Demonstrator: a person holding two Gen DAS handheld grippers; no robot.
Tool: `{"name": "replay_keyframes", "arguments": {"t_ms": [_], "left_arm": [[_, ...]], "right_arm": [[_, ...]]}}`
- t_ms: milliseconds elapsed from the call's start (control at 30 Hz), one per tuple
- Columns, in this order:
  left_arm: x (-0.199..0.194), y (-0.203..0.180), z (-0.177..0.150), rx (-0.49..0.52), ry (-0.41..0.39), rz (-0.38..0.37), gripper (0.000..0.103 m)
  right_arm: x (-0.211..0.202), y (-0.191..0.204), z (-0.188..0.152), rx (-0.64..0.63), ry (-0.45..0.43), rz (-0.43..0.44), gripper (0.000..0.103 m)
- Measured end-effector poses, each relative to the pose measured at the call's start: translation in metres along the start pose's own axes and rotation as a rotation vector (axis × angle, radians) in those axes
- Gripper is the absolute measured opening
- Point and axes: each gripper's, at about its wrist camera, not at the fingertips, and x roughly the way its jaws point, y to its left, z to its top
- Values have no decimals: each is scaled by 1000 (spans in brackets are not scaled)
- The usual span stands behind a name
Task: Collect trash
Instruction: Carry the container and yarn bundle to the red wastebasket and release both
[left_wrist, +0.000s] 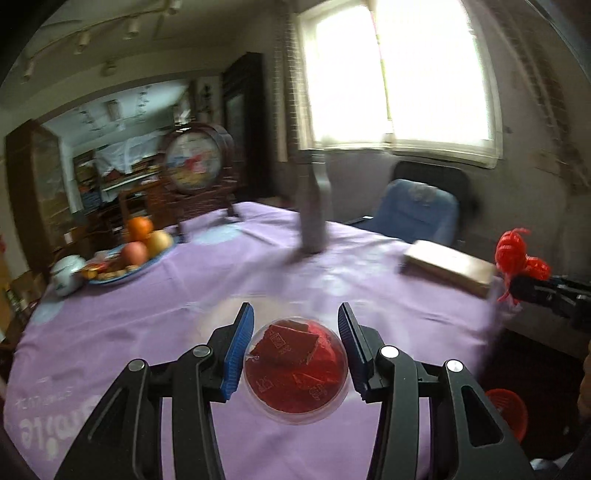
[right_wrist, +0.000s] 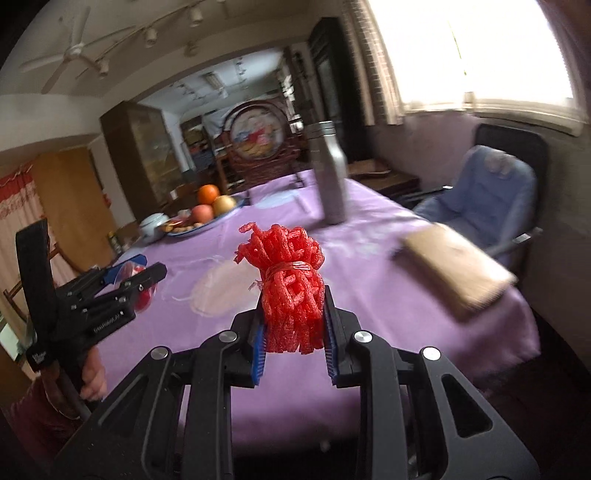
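**Clerk:** Red foam netting (right_wrist: 291, 280), item one. A bundle of fruit-sleeve mesh, tied near its top with thin red string, frayed loops spreading above the tie. The right gripper (right_wrist: 293, 332) is clamped on its lower half, blue pads pressing both sides, above the purple tablecloth (right_wrist: 388, 295).

**Checker:** And the other one?

**Clerk:** Item two: a clear plastic cup (left_wrist: 295, 373), round, seen from above, with red printed wrappers inside. It sits between the blue pads of the left gripper (left_wrist: 295, 350). The left pad touches the cup's rim; whether the right one does cannot be told. It looks carried above the cloth.

**Checker:** Other containers?

**Clerk:** A blue-rimmed plate (left_wrist: 114, 275) at the table's far left, bearing an orange (left_wrist: 139, 228), an apple (left_wrist: 135, 253), a yellowish fruit and small snacks. Beside it, a white lidded pot (left_wrist: 66, 275), contents hidden. A grey metal bottle (left_wrist: 314, 206) stands upright mid-table, capped. A brown flat box (left_wrist: 448, 267), blurred, lies near the right edge. A red basket (left_wrist: 508, 411) sits low, off the table's right side; its contents cannot be made out.
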Motion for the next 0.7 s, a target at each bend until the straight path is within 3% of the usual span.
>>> {"name": "replay_keyframes", "arguments": {"t_ms": [333,533,700], "left_arm": [[18,-158,-21,148,79,-259,47],[45,-239,-45,211,173,-389,47],[70,-293,-72,268,250,-454,47]], "right_arm": [[-74,-122,-73,145,53,-231,27],[-89,-190,-132,258,140,-353,27],[-83,-237,-182,384,223,-373,27]]}}
